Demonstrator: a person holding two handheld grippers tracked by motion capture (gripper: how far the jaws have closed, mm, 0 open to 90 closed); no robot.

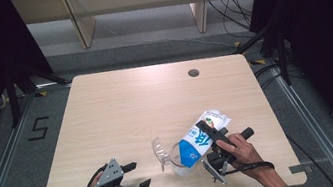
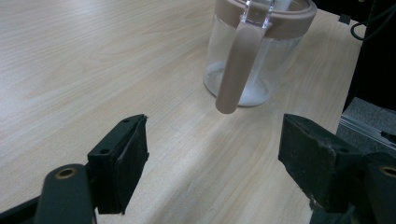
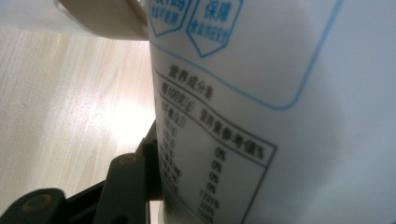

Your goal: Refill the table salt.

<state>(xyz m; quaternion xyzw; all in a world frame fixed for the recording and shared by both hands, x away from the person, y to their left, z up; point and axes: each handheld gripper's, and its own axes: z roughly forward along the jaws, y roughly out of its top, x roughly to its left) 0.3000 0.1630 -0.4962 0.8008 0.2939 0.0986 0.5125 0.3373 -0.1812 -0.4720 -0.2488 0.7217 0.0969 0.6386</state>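
A white and blue milk carton (image 1: 192,146) is tipped, its blue end over the mouth of a clear glass jug (image 1: 180,166) near the table's front edge. My right gripper (image 1: 207,130) is shut on the carton. In the right gripper view the printed carton side (image 3: 261,116) sits against one black finger (image 3: 133,179), and the other finger is hidden behind it. The jug (image 2: 261,60) has a beige rim and handle, and its clear lid (image 1: 159,150) stands flipped up. My left gripper (image 1: 138,175) rests on the table at the front left, open and holding nothing, left of the jug.
The light wooden table (image 1: 121,110) has a round cable hole (image 1: 193,73) near its far edge. Both hands stay close to the front edge. Dark curtains and stands flank the table, and cables run on the floor at the right.
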